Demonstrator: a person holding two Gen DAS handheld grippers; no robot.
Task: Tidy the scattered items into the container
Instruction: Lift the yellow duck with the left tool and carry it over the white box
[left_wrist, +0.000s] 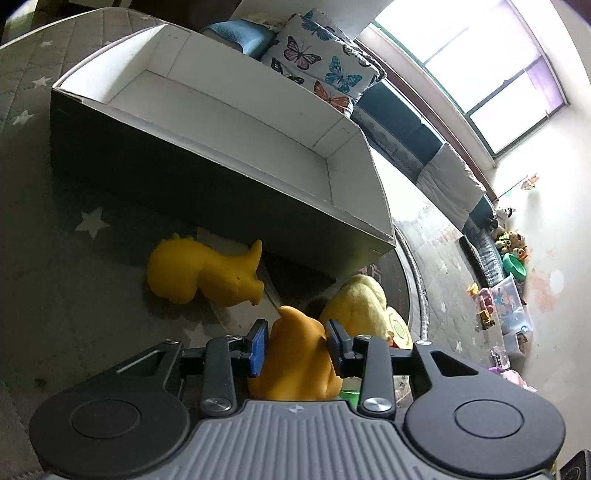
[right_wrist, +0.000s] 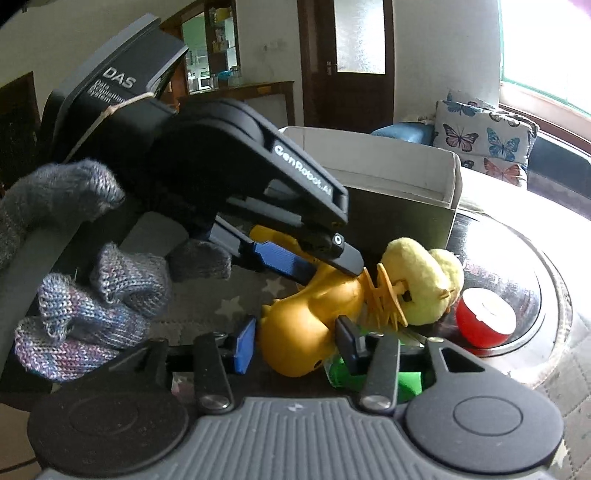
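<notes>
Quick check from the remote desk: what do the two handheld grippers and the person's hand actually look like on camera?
Both grippers, left and right, share a ribbed grey housing, black arms with round discs and silver screws, and blue-padded fingers. Seen from the right wrist camera, the left gripper's black body carries white "GenRobot.AI" and "DAS" lettering, with tan string tied around it. The hand wears a grey-purple knitted glove.

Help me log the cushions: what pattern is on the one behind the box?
Colourful butterflies on white fabric, seen clearest on the cushion in the left wrist view.
</notes>
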